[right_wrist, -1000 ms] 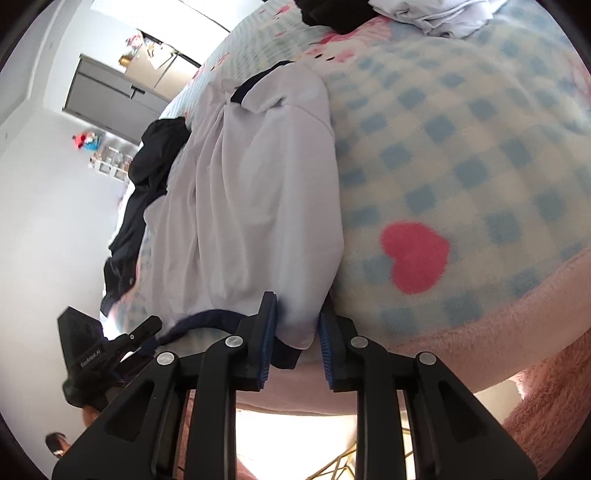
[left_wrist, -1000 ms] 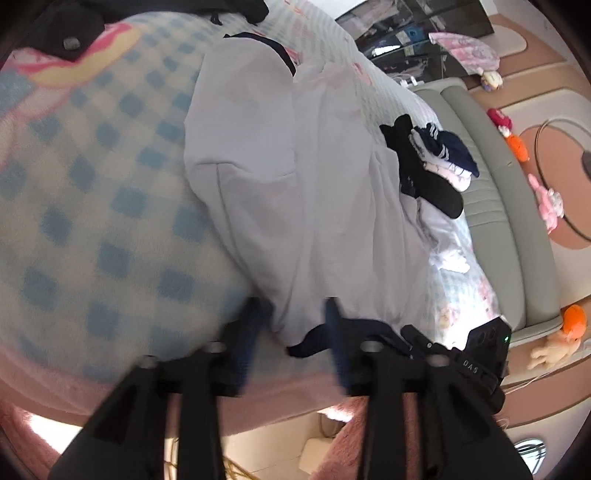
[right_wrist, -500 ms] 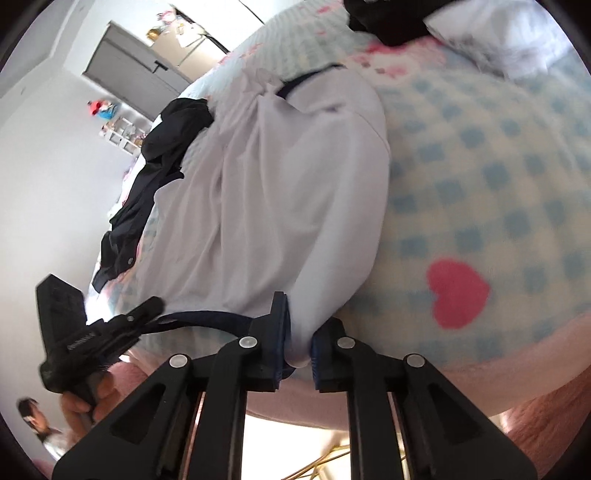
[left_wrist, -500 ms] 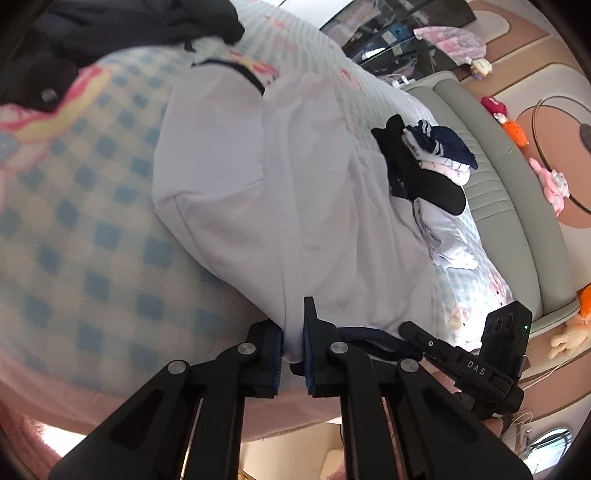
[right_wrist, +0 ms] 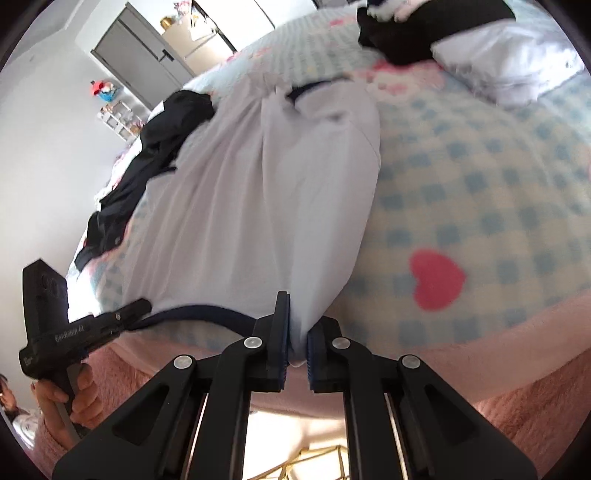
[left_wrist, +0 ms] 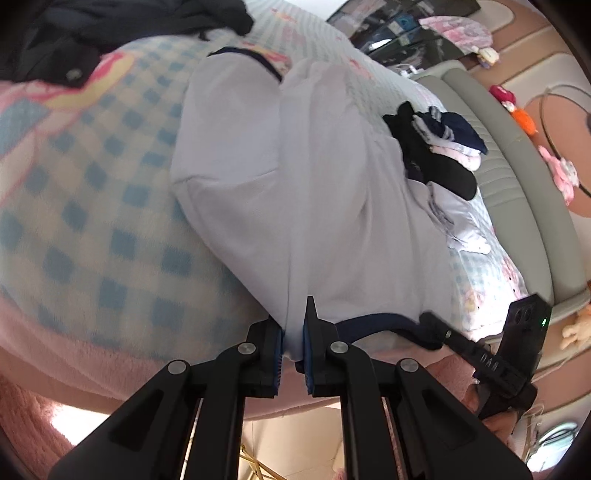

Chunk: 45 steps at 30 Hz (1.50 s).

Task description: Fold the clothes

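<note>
Here, pinching the near hem of a white garment (left_wrist: 295, 206) with the left gripper (left_wrist: 293, 341), jaws nearly closed with only cloth between them. Likewise clamping the same hem with the right gripper (right_wrist: 296, 345), jaws drawn in tight on a fold of the white fabric. Stretching between the two grippers along the bed's near edge, a navy trim band (left_wrist: 373, 325). Lying just ahead of both grippers, spread over a blue-and-cream checked blanket (left_wrist: 85, 206) with a pink border; showing a red heart (right_wrist: 437, 278) just right of the right gripper. Trailing away from the grippers up the bed, ending at a navy-edged opening. Sitting further off, a pile of dark clothing (left_wrist: 110, 33) far left of the left gripper, and a heap of socks (left_wrist: 439, 147) to its right beyond the garment.
</note>
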{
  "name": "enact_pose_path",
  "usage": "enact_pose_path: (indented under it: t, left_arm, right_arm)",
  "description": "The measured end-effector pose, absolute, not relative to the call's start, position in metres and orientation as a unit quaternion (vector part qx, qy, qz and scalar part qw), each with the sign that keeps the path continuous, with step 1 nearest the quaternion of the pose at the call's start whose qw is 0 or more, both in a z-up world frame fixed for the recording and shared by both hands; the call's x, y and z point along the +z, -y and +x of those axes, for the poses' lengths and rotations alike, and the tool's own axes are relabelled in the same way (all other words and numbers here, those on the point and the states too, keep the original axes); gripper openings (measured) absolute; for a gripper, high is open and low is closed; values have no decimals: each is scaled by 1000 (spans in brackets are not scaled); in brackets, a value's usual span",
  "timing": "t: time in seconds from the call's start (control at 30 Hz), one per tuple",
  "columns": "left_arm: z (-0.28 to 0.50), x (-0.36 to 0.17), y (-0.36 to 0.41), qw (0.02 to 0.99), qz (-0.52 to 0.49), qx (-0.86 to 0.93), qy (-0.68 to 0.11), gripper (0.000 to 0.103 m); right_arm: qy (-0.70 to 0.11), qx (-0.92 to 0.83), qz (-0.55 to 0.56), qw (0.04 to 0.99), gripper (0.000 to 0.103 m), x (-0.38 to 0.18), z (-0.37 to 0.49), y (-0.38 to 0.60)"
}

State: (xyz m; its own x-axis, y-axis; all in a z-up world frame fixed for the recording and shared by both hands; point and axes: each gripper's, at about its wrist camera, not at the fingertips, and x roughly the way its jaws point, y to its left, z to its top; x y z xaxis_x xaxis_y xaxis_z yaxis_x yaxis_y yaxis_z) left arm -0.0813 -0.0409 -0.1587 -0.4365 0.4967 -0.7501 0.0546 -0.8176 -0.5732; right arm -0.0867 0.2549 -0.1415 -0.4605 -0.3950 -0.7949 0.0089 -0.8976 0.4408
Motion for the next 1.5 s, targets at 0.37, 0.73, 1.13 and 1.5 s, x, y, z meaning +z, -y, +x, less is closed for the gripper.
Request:
enact_pose_path:
  t: [0.37, 0.73, 1.13, 1.5]
  left_arm:
    - [-66, -166, 43, 126, -529, 799, 256, 9]
    - [-52, -135, 52, 71, -536, 815, 211, 18]
    - [-106, -114, -38, 188, -508, 824, 165, 35]
    - [-162, -128, -109, 213, -530, 814, 102, 35]
  right_arm:
    - [178, -833, 507, 131, 6, -145, -77, -243]
    - [227, -829, 501, 99, 11, -130, -69, -272]
    - [127, -864, 479, 84, 38, -99, -147, -281]
    - [86, -864, 487, 92, 46, -111, -203, -296]
